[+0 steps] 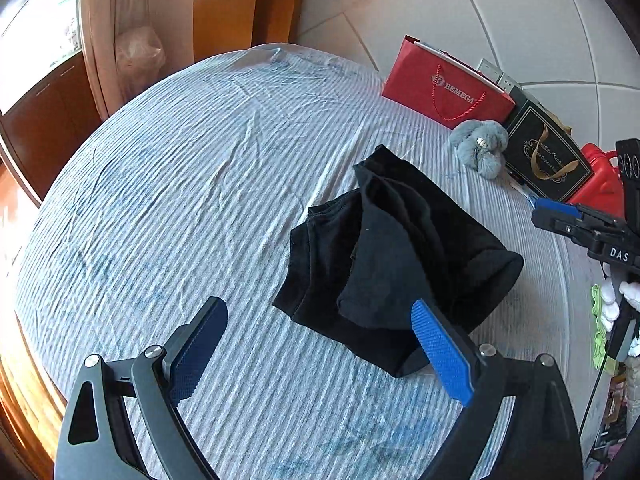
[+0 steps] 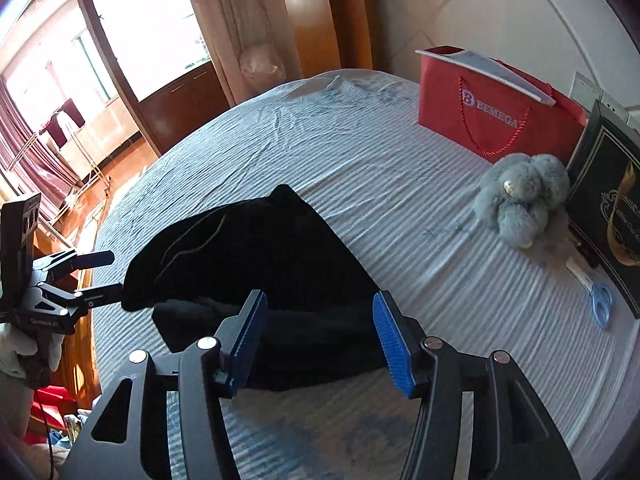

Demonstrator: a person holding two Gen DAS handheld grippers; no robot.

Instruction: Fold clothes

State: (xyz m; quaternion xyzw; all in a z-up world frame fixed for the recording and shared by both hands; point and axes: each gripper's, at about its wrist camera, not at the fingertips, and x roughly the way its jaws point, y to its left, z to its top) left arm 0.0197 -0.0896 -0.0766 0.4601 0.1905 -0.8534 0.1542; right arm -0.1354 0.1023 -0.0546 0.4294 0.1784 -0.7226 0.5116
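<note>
Left wrist view low over striped bed (image 1: 160,200), right wrist view opposite, both sharing black garment (image 1: 400,248), red bag (image 1: 444,84)

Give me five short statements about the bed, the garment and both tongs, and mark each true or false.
1. The black garment lies crumpled on the striped bedsheet. True.
2. The left tongs are clamped on the garment. False: they are open, holding nothing.
3. The right tongs are open. True.
4. The grey plush toy rests on the garment. False: it sits apart, by the red gift bag.
5. Blue scissors lie on the bed. True.
</note>
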